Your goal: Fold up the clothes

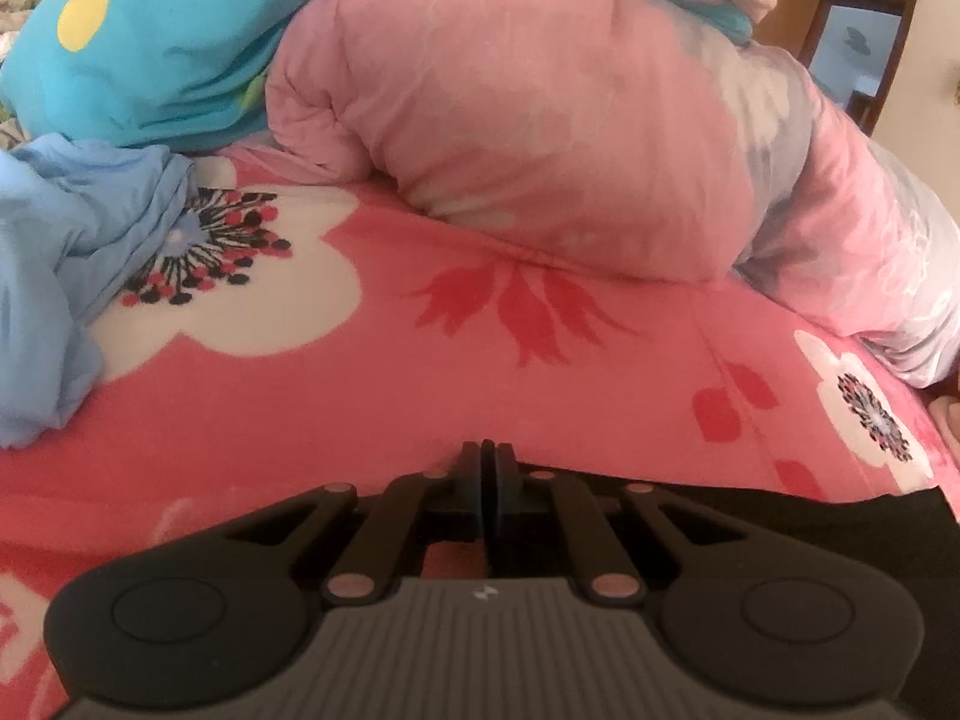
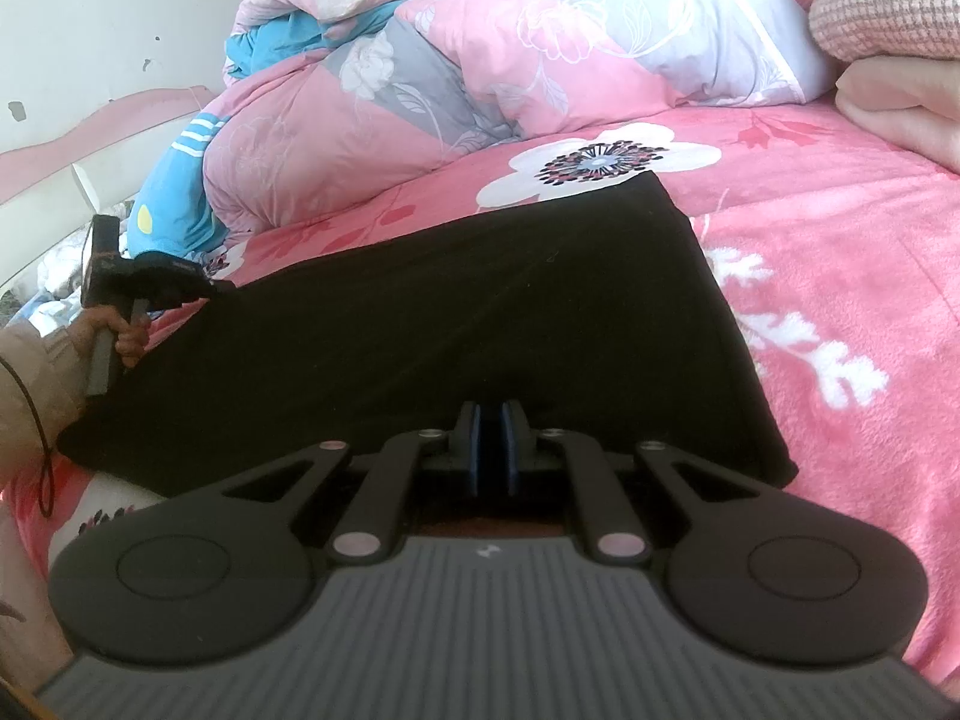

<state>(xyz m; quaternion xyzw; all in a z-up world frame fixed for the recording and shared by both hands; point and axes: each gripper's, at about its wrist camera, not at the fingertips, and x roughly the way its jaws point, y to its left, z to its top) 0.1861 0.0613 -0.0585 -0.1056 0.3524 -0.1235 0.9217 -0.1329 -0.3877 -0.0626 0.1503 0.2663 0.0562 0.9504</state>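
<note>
A black garment lies spread flat on the pink flowered bedspread. My right gripper sits at its near edge, fingers close together with dark cloth between the blue pads. My left gripper, held by a person's hand, meets the garment's far left corner. In the left wrist view the left gripper has its fingers almost touching, and the black garment runs in from the right up to them.
A bulky pink and grey quilt is heaped at the back of the bed. A crumpled light blue garment and a turquoise cloth lie at the left. Folded blankets are stacked at the far right.
</note>
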